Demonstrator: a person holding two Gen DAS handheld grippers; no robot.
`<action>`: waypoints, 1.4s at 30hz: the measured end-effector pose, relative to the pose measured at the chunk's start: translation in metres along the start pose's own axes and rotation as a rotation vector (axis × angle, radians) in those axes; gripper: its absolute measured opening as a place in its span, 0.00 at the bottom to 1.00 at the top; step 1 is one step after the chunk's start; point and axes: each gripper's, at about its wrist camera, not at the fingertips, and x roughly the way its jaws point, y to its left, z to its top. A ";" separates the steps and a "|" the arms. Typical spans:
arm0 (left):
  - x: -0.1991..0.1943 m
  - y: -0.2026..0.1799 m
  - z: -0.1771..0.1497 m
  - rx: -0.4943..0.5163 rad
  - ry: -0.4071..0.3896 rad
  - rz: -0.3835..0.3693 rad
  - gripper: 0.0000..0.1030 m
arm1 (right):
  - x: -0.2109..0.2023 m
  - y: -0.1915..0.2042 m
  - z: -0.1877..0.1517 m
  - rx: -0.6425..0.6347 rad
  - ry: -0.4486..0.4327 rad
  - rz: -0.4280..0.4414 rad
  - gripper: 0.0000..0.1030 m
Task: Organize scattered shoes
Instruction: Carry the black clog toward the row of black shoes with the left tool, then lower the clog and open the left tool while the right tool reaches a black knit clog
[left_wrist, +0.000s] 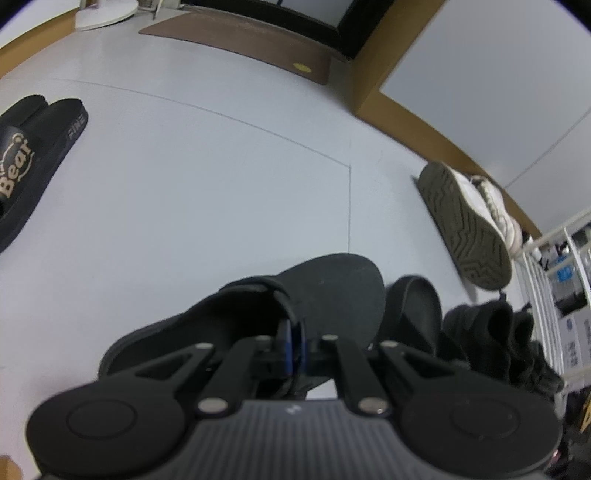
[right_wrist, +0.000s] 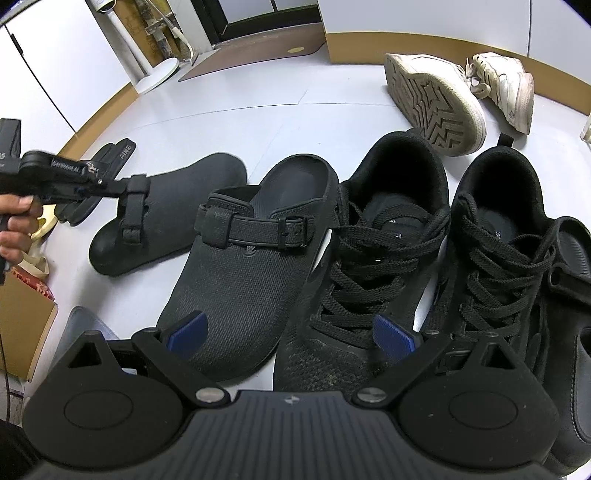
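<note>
- My left gripper (left_wrist: 293, 345) is clamped on the strap of a black clog (right_wrist: 162, 206), which hangs tilted just off the white floor (left_wrist: 207, 177), sole turned toward the right wrist camera.
- Its mate, the second black clog (right_wrist: 251, 266), sits upright on the floor just to the right of the held one, strap buckled across the top.
- My right gripper (right_wrist: 291, 338) is released, its blue pads (right_wrist: 186, 334) spread wide above the toe of the second clog and the toe of the neighbouring black lace-up sneaker (right_wrist: 369, 266); nothing is between them.
- A second black lace-up sneaker (right_wrist: 495, 258) stands right beside the first, both pointing toward me.
- At the far right edge I see part of another black shoe (right_wrist: 576, 295).
- Beyond the row, a white sneaker (right_wrist: 436, 103) lies on its side with the tread showing, and another white sneaker (right_wrist: 506, 88) stands near the wooden baseboard (right_wrist: 424, 40).
- To the left, well apart, a black slide with "Bear" lettering (left_wrist: 33, 158) lies on the floor.
</note>
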 end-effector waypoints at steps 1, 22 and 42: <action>0.000 0.002 0.000 -0.005 0.005 0.004 0.06 | 0.000 0.000 0.000 0.001 -0.002 -0.002 0.96; -0.071 -0.043 -0.016 0.064 -0.112 0.079 0.86 | -0.057 0.076 0.067 -0.289 -0.130 -0.022 0.96; -0.090 -0.067 -0.025 0.153 -0.019 0.044 0.92 | -0.022 0.168 0.071 -0.558 -0.031 0.084 0.96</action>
